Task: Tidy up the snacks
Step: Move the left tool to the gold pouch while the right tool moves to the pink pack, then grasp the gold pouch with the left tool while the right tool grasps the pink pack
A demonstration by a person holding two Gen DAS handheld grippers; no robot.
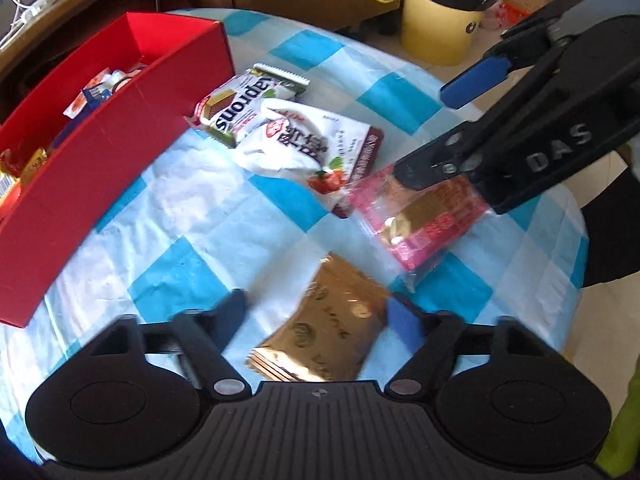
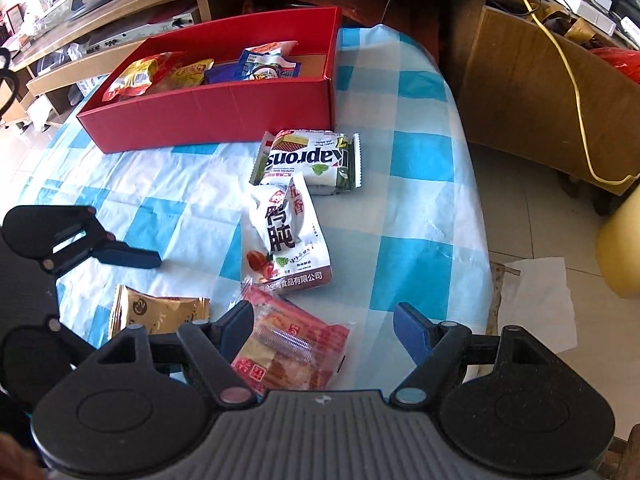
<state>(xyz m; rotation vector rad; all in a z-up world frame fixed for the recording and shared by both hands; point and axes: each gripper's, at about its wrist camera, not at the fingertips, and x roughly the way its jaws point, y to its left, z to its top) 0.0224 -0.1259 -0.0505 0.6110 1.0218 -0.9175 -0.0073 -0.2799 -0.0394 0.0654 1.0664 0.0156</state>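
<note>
A red box (image 1: pixel 100 148) (image 2: pixel 224 108) holds several snack packs at the table's far side. Loose on the checked cloth lie a Kaprons wafer pack (image 1: pixel 240 108) (image 2: pixel 308 160), a white pack with black characters (image 1: pixel 304 144) (image 2: pixel 288 232), a pink-red pack (image 1: pixel 420 220) (image 2: pixel 296 348) and a gold pack (image 1: pixel 332 332) (image 2: pixel 160 312). My left gripper (image 1: pixel 320 316) is open with the gold pack between its fingers. My right gripper (image 2: pixel 324 328) is open over the pink-red pack; it also shows in the left wrist view (image 1: pixel 452 124).
A yellow bin with a black liner (image 1: pixel 444 12) stands on the floor beyond the table. A cardboard box (image 2: pixel 552 100) and a yellow cable (image 2: pixel 576 92) are to the right. White paper (image 2: pixel 536 300) lies on the tiled floor.
</note>
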